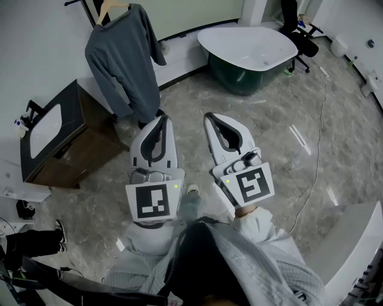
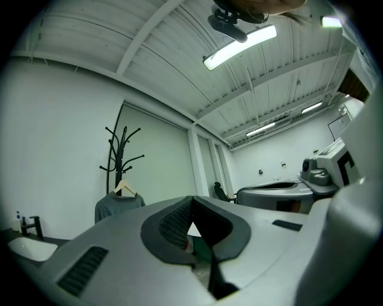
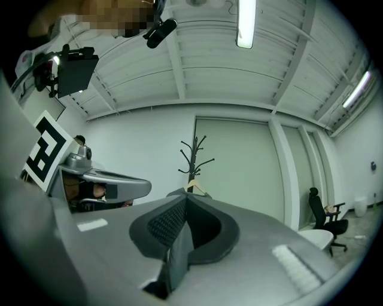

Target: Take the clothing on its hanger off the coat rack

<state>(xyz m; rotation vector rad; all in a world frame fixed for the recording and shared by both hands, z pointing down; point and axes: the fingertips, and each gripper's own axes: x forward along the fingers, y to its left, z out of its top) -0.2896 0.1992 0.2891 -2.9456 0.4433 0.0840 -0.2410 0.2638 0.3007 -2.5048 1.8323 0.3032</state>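
Observation:
A grey long-sleeved top [image 1: 122,63] hangs on a wooden hanger [image 1: 112,8] from a black coat rack [image 2: 121,156] at the upper left of the head view. The hanger [image 2: 124,188] and top [image 2: 116,206] also show in the left gripper view, far off to the left. In the right gripper view the rack [image 3: 195,160] and hanger [image 3: 197,188] rise just above the jaws. My left gripper [image 1: 161,119] and right gripper [image 1: 209,118] are held side by side, well short of the top, both shut and empty.
A dark wooden cabinet with a white basin [image 1: 57,140] stands to the left below the top. A green and white bathtub [image 1: 248,51] sits at the back, with a black office chair [image 1: 299,27] behind it. A cable [image 1: 320,137] trails over the marble floor.

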